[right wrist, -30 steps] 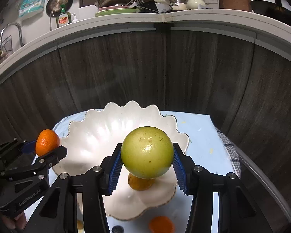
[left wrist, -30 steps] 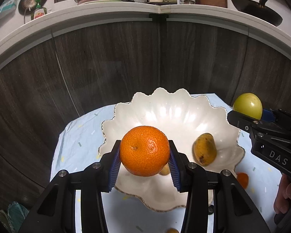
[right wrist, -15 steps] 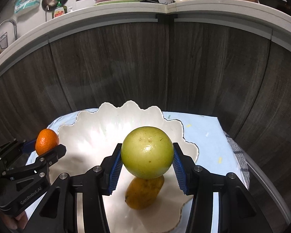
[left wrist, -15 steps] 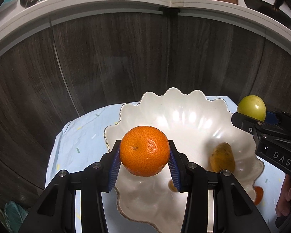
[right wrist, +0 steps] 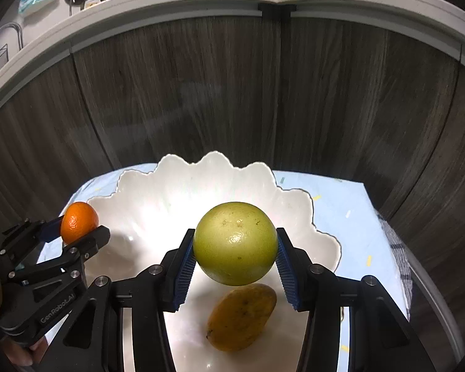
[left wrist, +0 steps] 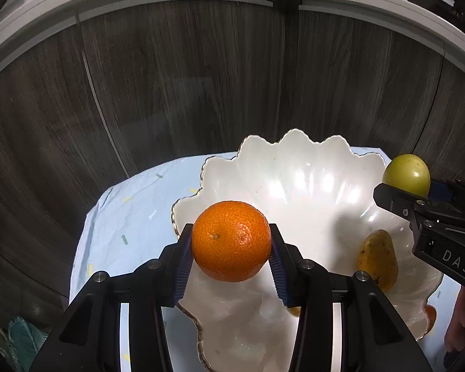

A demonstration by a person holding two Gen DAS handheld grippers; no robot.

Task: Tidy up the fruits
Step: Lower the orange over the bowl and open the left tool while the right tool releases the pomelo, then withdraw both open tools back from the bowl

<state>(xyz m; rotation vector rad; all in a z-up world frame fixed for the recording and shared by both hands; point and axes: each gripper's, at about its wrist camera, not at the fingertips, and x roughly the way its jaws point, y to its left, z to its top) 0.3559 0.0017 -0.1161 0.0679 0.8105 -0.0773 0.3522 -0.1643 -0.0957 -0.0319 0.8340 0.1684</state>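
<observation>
Fruits are partly gathered. In the left wrist view, the left gripper (left wrist: 231, 249) clamps a round orange tangerine (left wrist: 231, 240) between its blue ribbed pads, held above the near left rim of the white scalloped ceramic bowl (left wrist: 294, 167). One brownish-yellow mango (left wrist: 377, 259) already lies inside the bowl toward its right side. A small orange fruit (left wrist: 430, 334) peeks out past the bowl's near right edge, on the pale blue speckled tablecloth (left wrist: 133, 210), apparently not yet collected; another small piece under the right finger is too hidden to place.

In the right wrist view, the right gripper (right wrist: 235, 259) grips a round yellow-green citrus (right wrist: 235, 243) above the bowl's near middle, directly over the mango. The left gripper with its tangerine shows at the bowl's left rim.

Judging by this, one fruit is placed, two are held over the bowl awaiting release, and at least one is left outside.
</observation>
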